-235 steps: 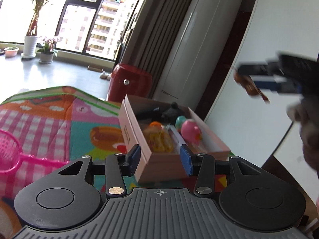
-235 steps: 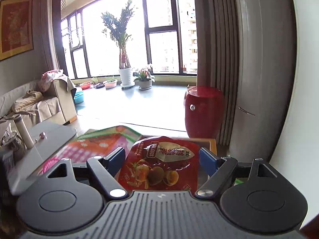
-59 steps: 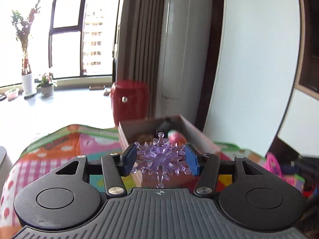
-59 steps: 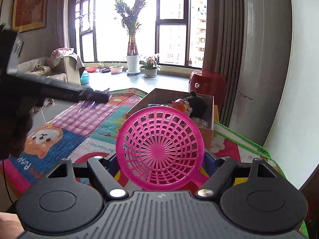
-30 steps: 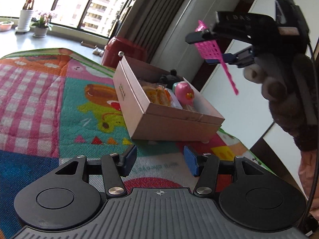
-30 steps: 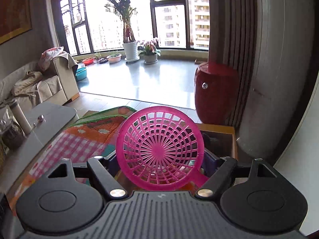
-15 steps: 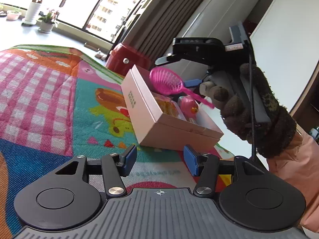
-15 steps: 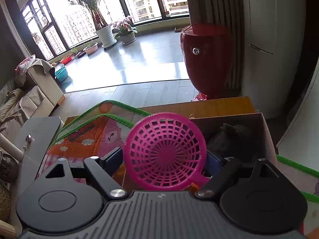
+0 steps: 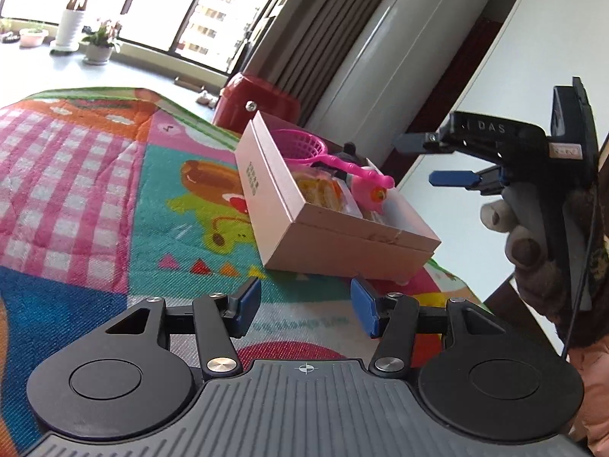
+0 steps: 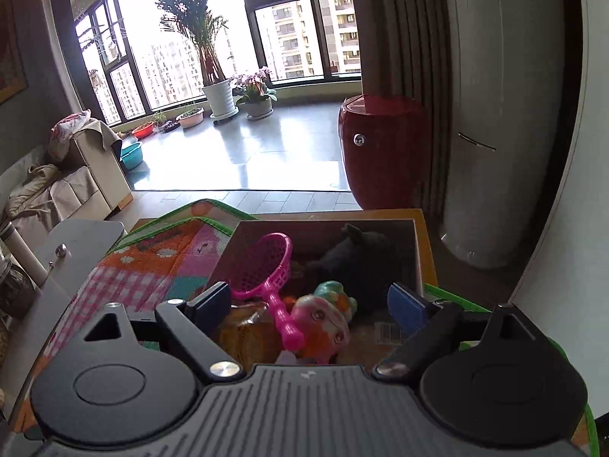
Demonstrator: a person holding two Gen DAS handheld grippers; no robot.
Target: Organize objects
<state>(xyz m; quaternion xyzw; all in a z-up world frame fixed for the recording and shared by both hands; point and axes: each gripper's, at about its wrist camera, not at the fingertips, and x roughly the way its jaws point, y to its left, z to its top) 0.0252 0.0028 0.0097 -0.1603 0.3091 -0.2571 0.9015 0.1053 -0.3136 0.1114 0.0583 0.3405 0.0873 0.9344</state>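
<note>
A pink cardboard box (image 9: 342, 242) stands on the colourful play mat (image 9: 95, 190). In it lies a pink plastic scoop (image 9: 304, 144), its handle resting across a pink round toy (image 9: 371, 190), with an orange snack pack (image 9: 319, 190) and a dark plush toy (image 10: 357, 255). The scoop (image 10: 266, 270) also shows in the right wrist view, leaning on the box's left wall (image 10: 224, 251). My right gripper (image 10: 308, 304) is open and empty just above the box; it shows in the left wrist view (image 9: 434, 160) too. My left gripper (image 9: 306, 304) is open and empty, low over the mat in front of the box.
A red barrel stool (image 10: 384, 148) and a tall white cabinet (image 10: 506, 114) stand behind the box. The wooden table edge (image 10: 426, 236) runs past the box's far side. A grey lid (image 10: 80, 243) and a sofa (image 10: 57, 182) are at the left.
My right gripper has opened and let the pink scoop drop into the box, then drawn back a little. My left gripper stays open and low over the mat.
</note>
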